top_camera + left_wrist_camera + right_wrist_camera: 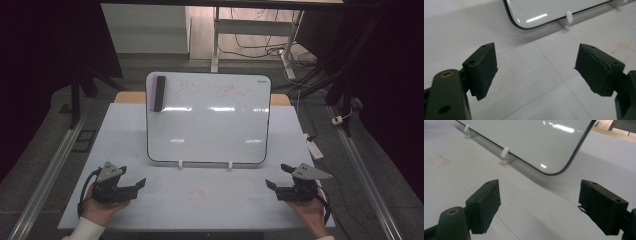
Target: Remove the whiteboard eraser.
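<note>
A white whiteboard (207, 125) stands upright on small white feet (180, 163) in the middle of the white table (125, 130). Faint red scribbles (210, 91) run along its top. A black eraser with a purple side (159, 93) clings to its upper left corner. My left gripper (132, 182) rests open near the front left, held by a hand and pointing right. My right gripper (277, 176) is open at the front right, pointing left. The left gripper view has the open gripper (536, 50) facing the board's lower corner (554, 10). The right gripper (539, 183) faces the other corner (531, 140).
A faint red square mark (196, 195) lies on the table between the grippers, also visible as a red mark (622, 51) and as a red mark (439, 160). Metal rails (60, 160) flank the table. A desk frame with cables (250, 45) stands behind.
</note>
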Action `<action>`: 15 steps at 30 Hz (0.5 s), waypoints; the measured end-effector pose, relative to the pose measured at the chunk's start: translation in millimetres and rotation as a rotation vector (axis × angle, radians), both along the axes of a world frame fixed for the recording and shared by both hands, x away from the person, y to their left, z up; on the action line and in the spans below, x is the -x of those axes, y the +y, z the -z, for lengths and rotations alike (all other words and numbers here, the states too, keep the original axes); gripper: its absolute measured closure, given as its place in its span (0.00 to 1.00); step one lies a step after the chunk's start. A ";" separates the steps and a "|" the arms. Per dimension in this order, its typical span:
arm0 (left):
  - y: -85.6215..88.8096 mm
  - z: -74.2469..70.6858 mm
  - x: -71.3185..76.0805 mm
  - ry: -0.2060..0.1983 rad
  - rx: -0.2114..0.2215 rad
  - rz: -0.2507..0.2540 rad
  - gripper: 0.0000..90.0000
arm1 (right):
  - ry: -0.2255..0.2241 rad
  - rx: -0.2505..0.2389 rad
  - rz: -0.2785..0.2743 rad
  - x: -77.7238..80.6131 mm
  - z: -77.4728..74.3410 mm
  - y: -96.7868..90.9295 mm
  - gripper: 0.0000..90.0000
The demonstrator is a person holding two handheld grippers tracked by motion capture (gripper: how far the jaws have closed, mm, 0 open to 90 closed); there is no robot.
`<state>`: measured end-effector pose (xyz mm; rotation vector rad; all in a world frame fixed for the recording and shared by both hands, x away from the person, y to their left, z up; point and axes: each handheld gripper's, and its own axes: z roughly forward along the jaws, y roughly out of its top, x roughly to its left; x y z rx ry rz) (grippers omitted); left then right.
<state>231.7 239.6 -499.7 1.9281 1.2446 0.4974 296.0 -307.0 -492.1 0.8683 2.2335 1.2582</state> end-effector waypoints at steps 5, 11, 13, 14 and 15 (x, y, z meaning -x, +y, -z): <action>-0.5 -0.6 -0.1 -0.001 0.007 0.004 0.21 | -0.001 -0.004 0.008 -0.1 1.2 -1.0 0.19; -2.0 -4.7 2.2 -0.002 0.015 0.002 0.22 | -0.004 -0.003 0.031 0.0 3.0 -1.7 0.19; -2.0 -7.2 2.6 0.004 0.032 -0.001 0.23 | -0.006 0.006 0.028 0.2 3.3 -0.3 0.19; -2.2 -8.9 2.9 0.003 0.037 0.000 0.23 | -0.007 0.009 0.027 0.3 3.5 0.2 0.19; -2.9 -10.7 3.3 -0.001 0.037 -0.001 0.23 | -0.006 0.011 0.025 0.3 3.6 0.7 0.20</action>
